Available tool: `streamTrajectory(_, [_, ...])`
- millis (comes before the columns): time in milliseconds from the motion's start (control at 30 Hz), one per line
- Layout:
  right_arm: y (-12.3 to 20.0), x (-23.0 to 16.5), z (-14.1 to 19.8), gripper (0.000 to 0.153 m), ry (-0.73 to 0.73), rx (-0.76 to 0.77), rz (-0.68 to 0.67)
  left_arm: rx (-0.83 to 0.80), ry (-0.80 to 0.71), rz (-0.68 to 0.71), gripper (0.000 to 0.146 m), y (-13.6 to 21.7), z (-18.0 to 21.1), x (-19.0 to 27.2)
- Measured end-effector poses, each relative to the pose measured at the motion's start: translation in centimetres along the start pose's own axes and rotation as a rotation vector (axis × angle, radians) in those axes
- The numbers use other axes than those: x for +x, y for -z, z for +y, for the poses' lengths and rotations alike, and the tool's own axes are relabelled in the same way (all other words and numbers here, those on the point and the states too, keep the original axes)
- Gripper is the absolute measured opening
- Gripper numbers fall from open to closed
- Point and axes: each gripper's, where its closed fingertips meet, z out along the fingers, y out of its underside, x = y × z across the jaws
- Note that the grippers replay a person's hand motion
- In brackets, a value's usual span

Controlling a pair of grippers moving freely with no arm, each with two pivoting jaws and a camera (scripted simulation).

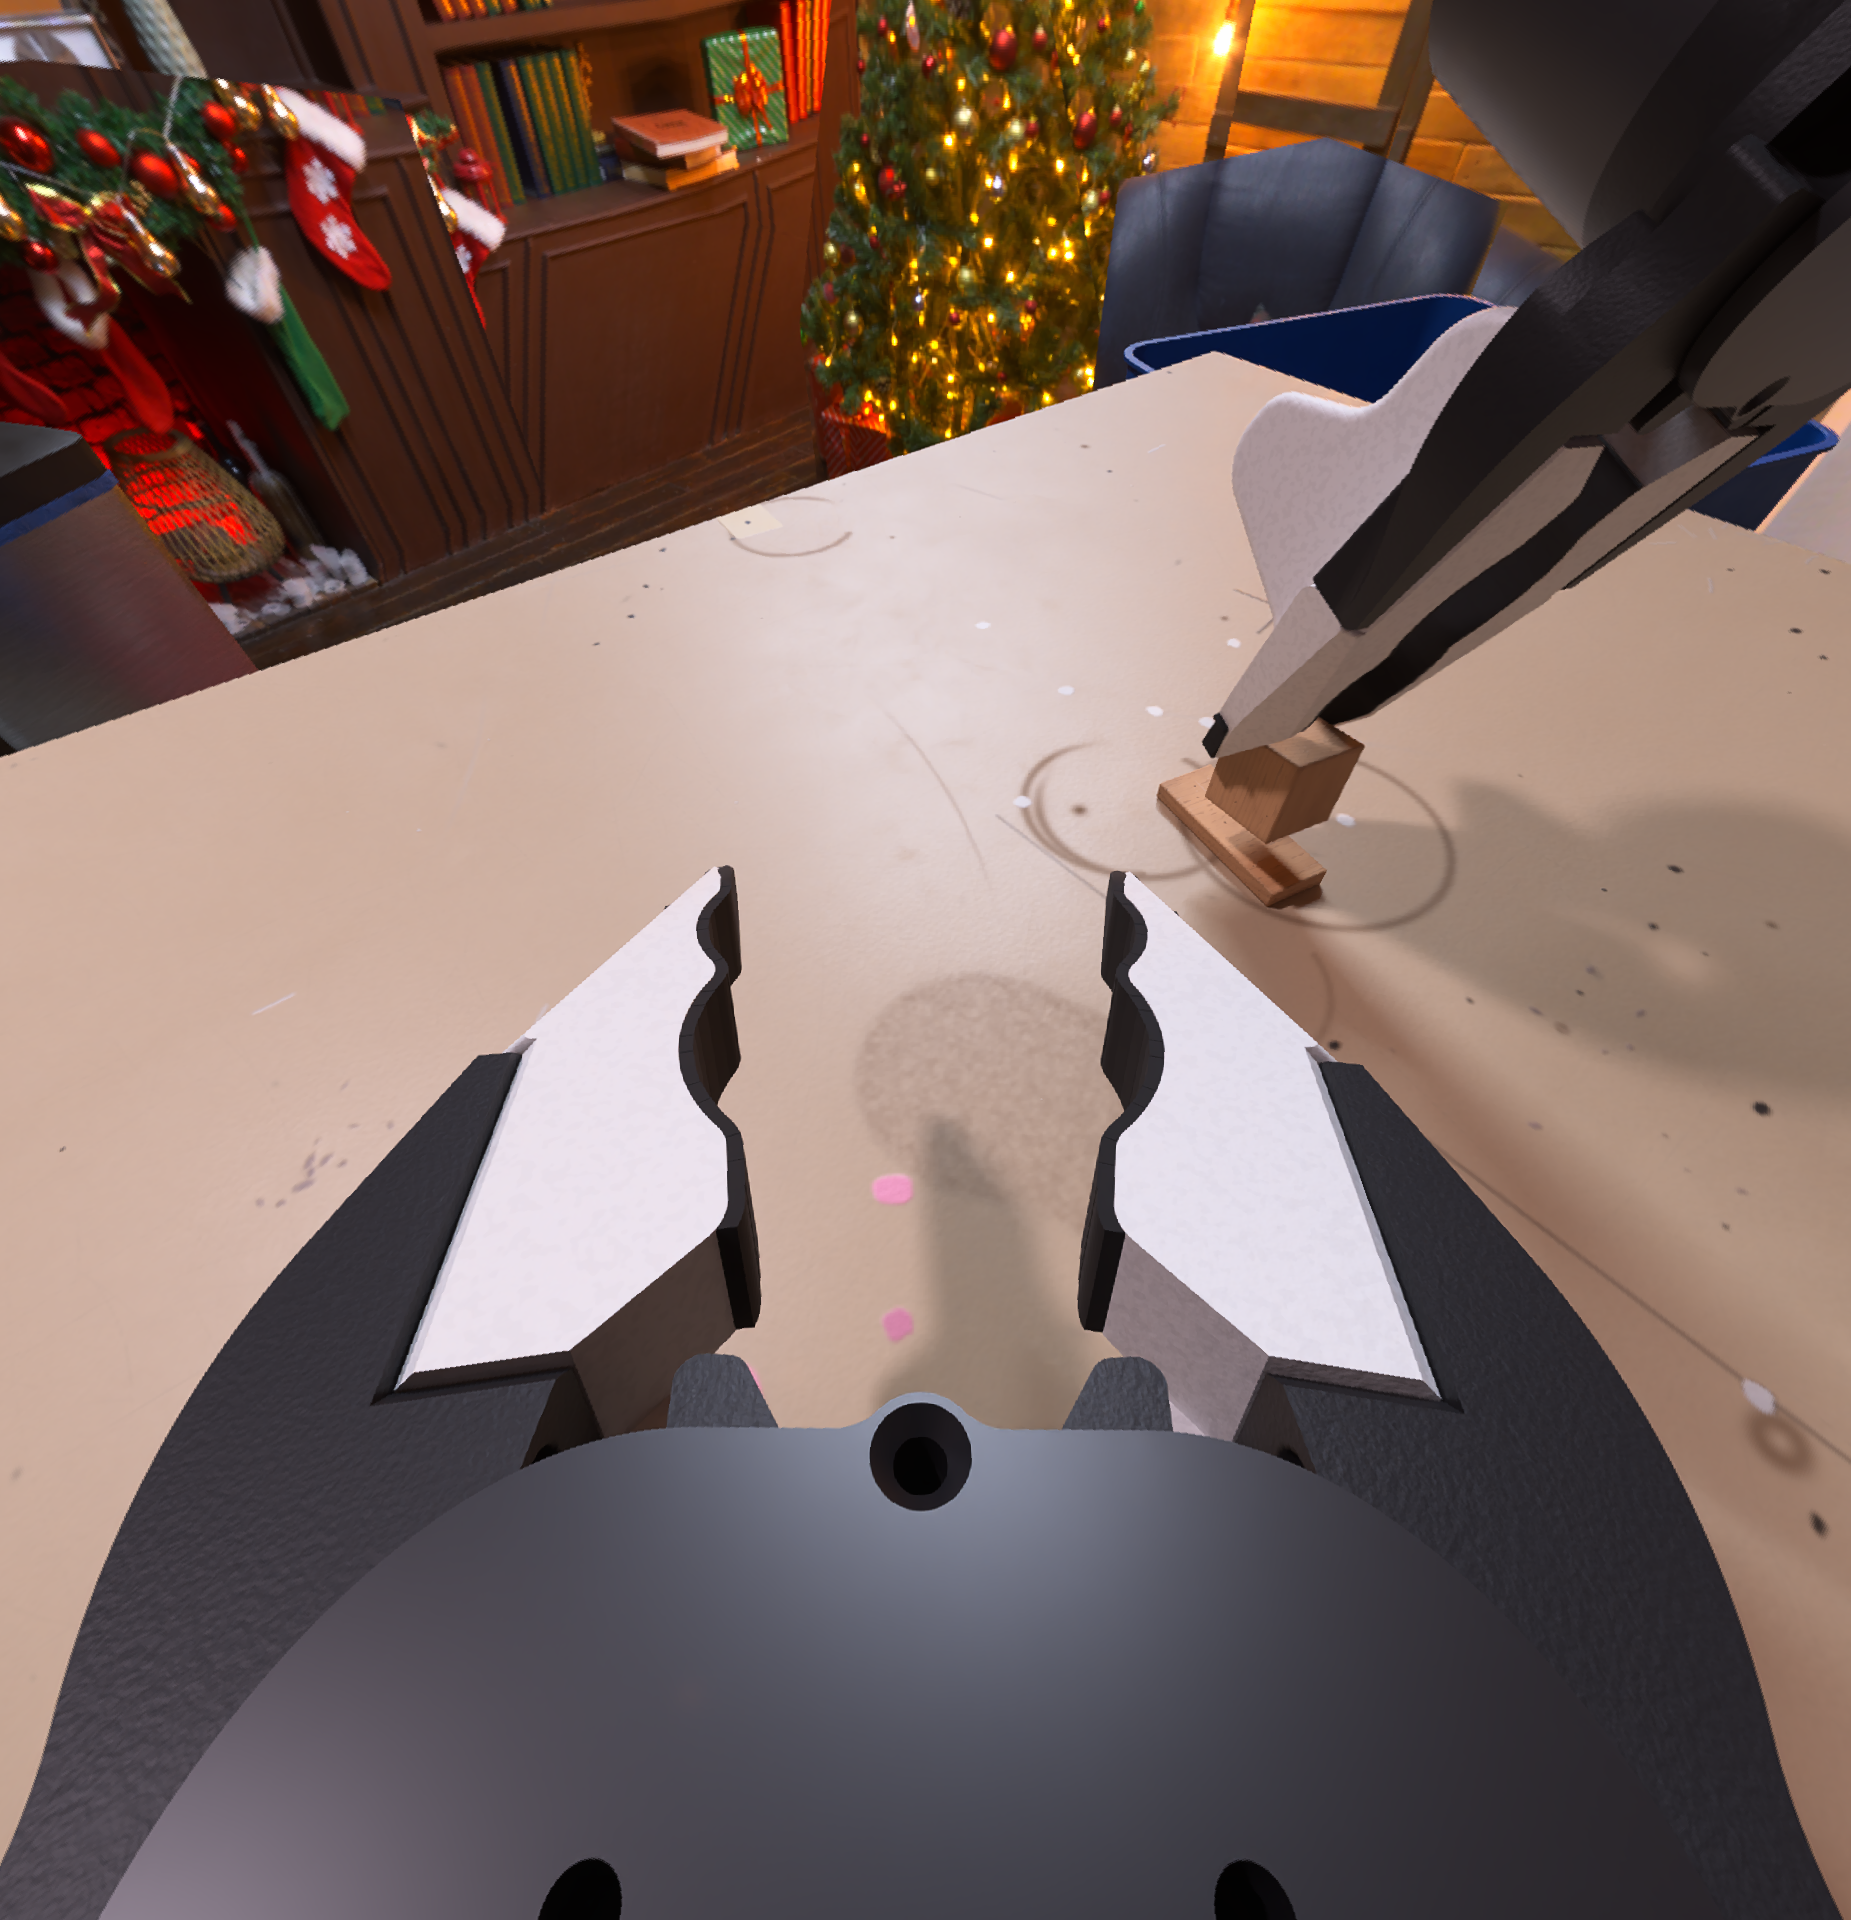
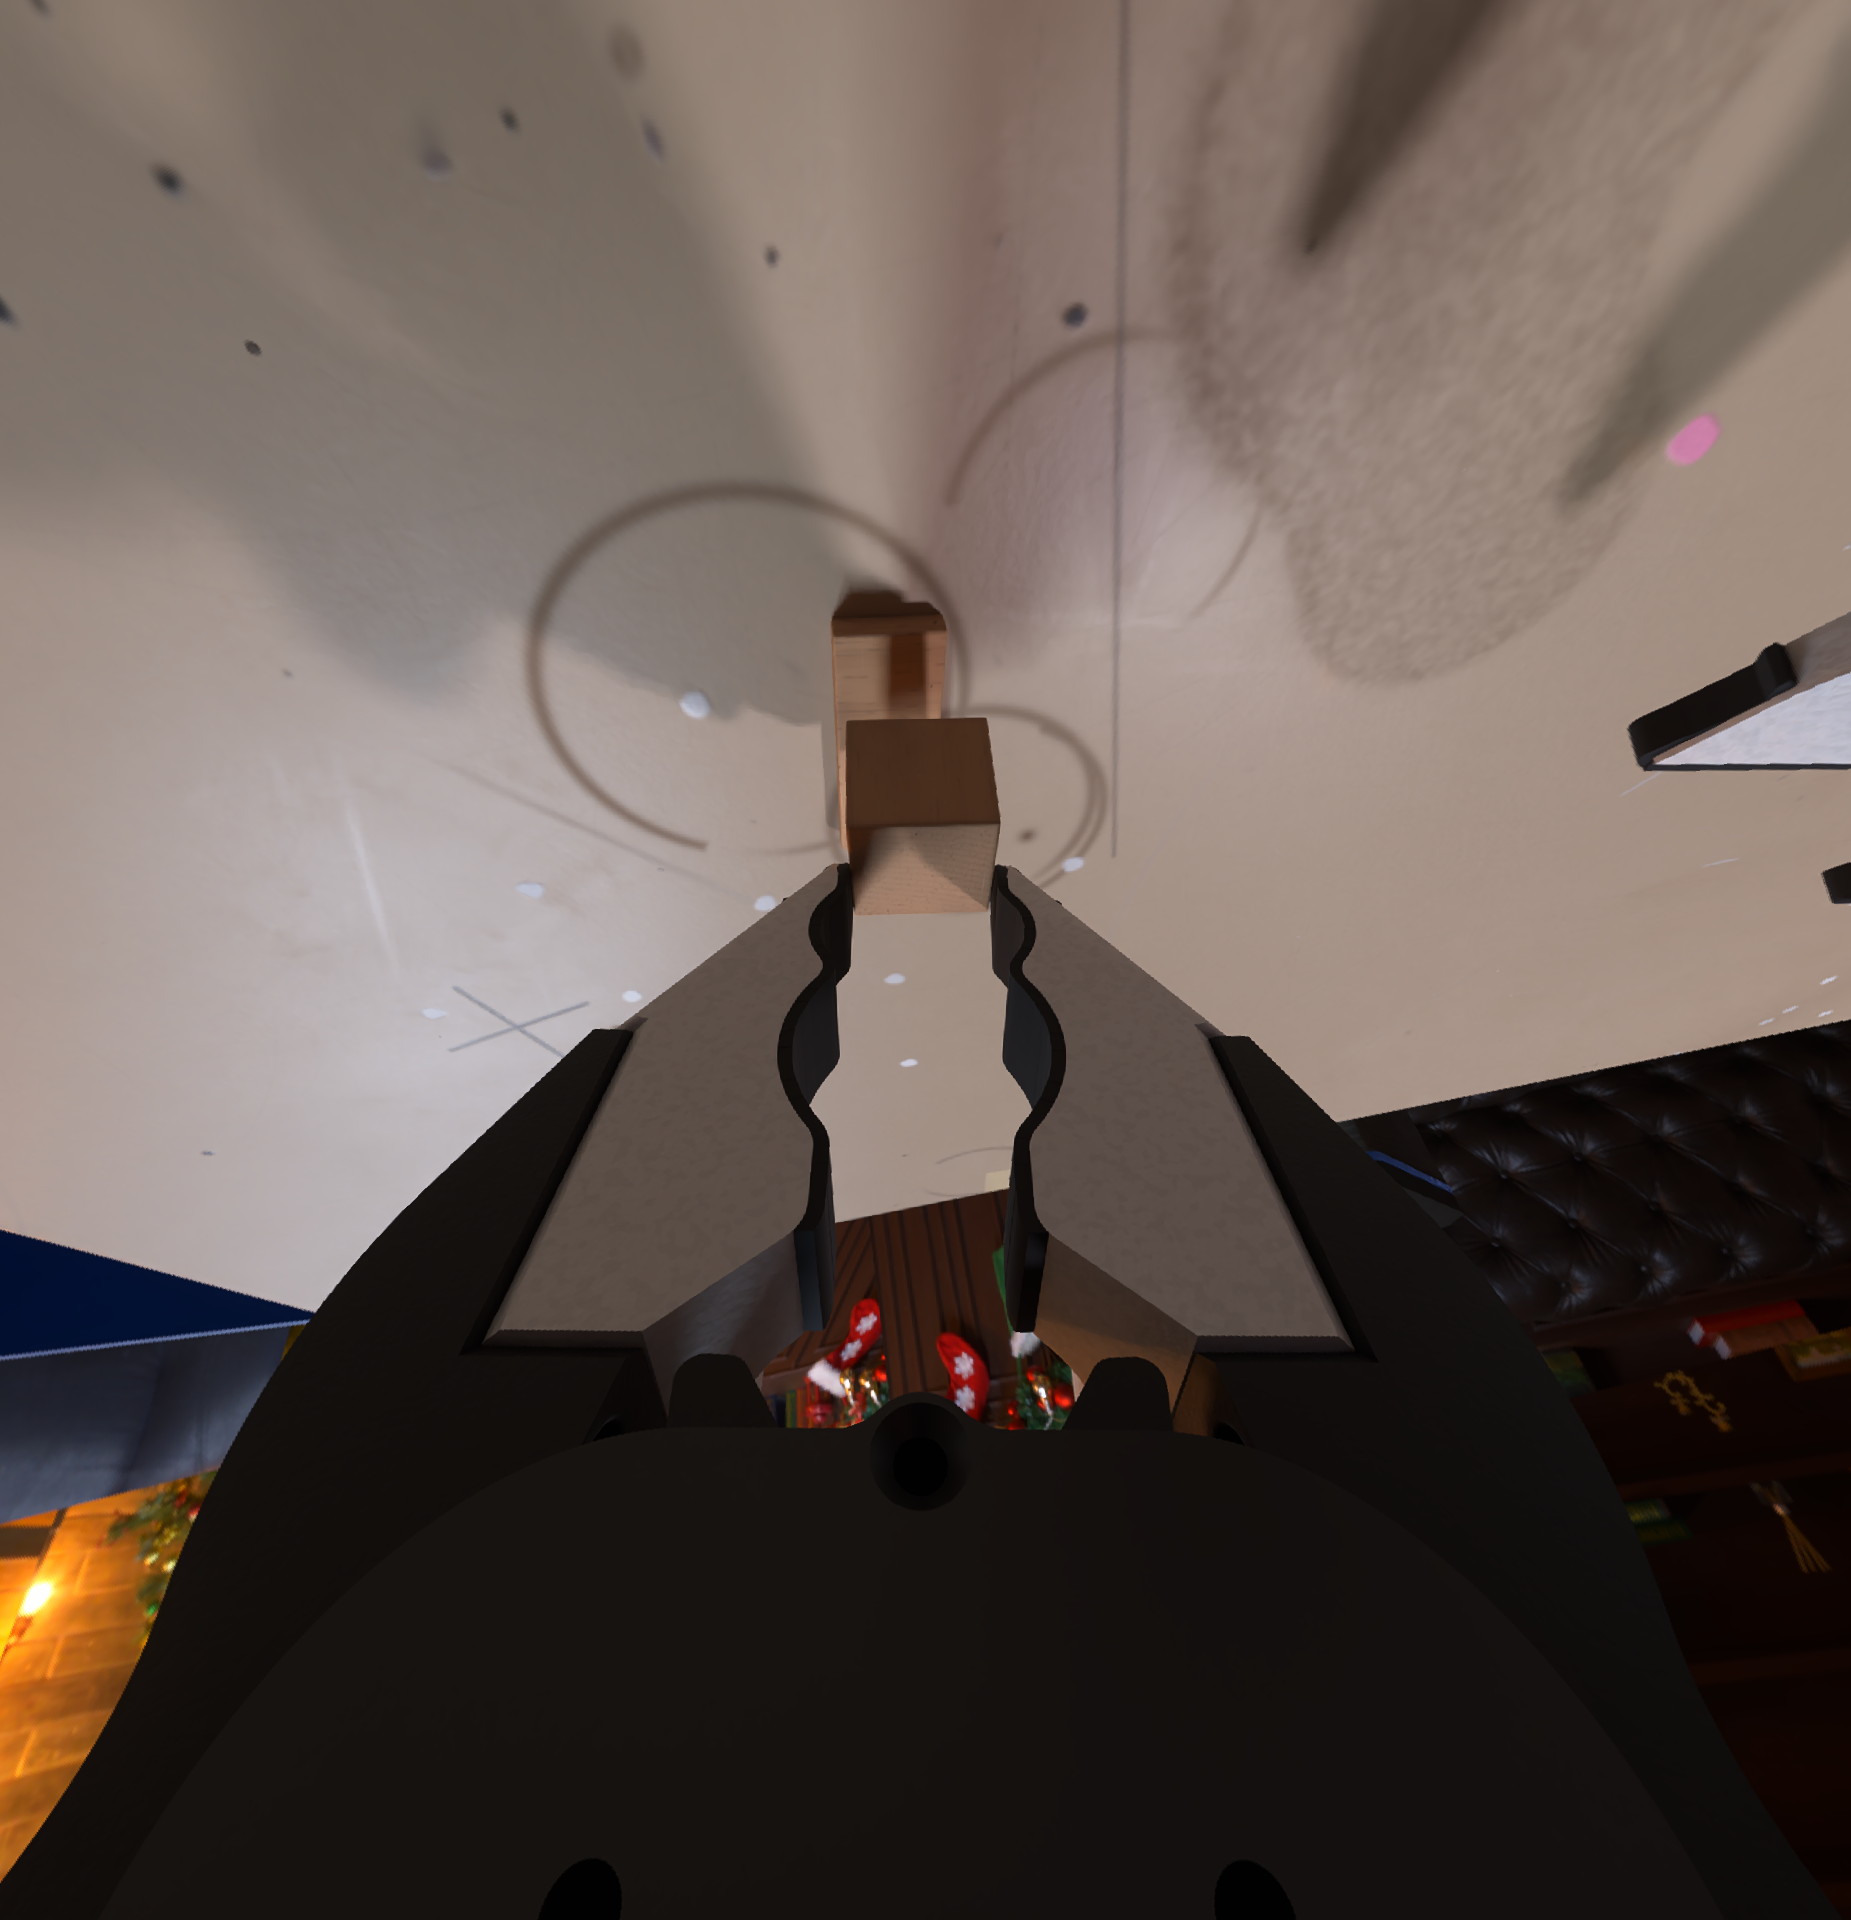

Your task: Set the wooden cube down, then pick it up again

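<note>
Grips the wooden cube (image 2: 919, 810) right at the tips of the right hand-held gripper (image 2: 921, 883), one finger pressed on each side, so clenched on the cube and nothing else. Holds it low over the bench (image 1: 485, 831), straight ahead of those fingers, with most of the cube poking out past the tips. Sits just over a small flat wooden board (image 2: 885, 655) lying on the bench; hard to tell if touching the board or only very close above it. No long side to speak of on the cube, since all sides look the same. Looks a bit tipped in the left wrist view, with one bottom corner of the cube (image 1: 1279, 790) pointing down at the board (image 1: 1243, 852). Looks as if the board's long side runs straight away from the right hand-held gripper (image 1: 1274, 727), in line with its fingers. Over on the other side, nothing held in the left hand-held gripper (image 1: 921, 883), with fingers spread apart above bare bench. From there, cube ahead and off to the right, well apart. So much nearer to the right one, already on the cube. Probably the putting-down step, not yet done. Next, likely needs a gentle lowering so the tipped cube lands flat and does not roll off the board edge.
</note>
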Motion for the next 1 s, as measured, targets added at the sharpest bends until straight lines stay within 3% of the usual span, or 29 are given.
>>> streamTrajectory(267, [1.4, 0.3, 0.9, 0.026, -0.054, -0.011, 0.035, -0.002, -0.007, 0.000, 0.071, 0.0, 0.0, 0.1])
streamTrajectory(1000, [-1.4, -0.6, 0.1, 0.026, -0.030, -0.065, -0.044, -0.011, -0.021, -0.001, 0.071, -0.1, 0.1, 0.3])
